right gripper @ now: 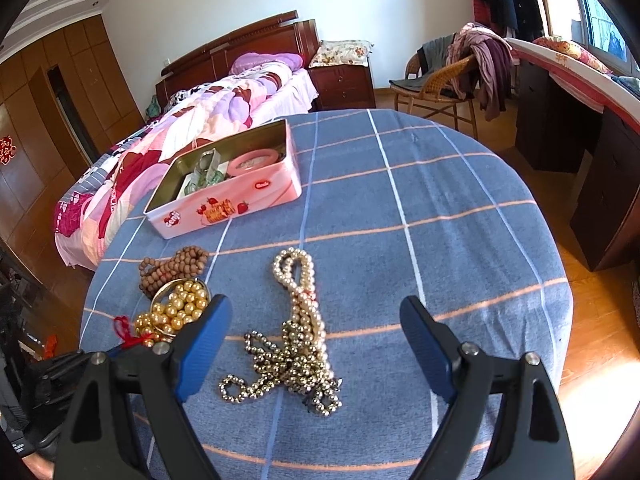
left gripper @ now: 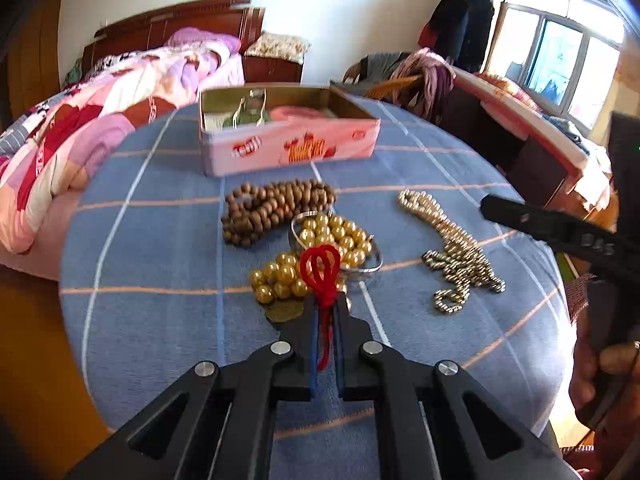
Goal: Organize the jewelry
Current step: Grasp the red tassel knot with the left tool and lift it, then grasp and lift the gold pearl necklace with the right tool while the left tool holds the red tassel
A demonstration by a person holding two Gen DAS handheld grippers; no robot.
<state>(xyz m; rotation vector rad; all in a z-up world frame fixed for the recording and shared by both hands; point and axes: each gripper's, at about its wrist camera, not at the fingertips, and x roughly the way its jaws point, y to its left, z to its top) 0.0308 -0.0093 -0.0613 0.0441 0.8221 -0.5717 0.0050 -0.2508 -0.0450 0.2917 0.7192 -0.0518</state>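
Right up close, the left gripper (left gripper: 325, 304) has its jaws pinched together on a red cord (left gripper: 322, 276), the strand running down between the blue pads and its loop standing up just past the tips. Beneath those tips lies a dark brassy pendant (left gripper: 285, 313), partly hidden, flat on the worktop (left gripper: 160, 320), a blue cloth crossed with white and orange lines.

Over on the right side, the right gripper (right gripper: 316, 332) hangs with jaws wide apart, nothing between the pads, straddling the near end of a long chain of small silvery-gold beads (right gripper: 298, 344) that lies in a tangled heap and stretches away in a loop. From the left wrist view a hand (left gripper: 604, 376) grips that tool's handle at the frame edge.

Just beyond the red cord sits a cluster of big golden pearls (left gripper: 320, 252), some of them lying inside a thin silver bangle (left gripper: 362, 270). Touching the bangle's far side is a pile of brown wooden beads (left gripper: 272, 210).

Further back, well apart from the beads, stands an open pink tin (left gripper: 288, 146) with strawberry pictures on its wall; a pink ring-shaped item (right gripper: 252, 160) and greenish pieces rest inside, too small to make out.

Past the worktop: a bed (right gripper: 208, 108) with a patchwork quilt, and a wicker chair (right gripper: 436, 84) draped with clothes.
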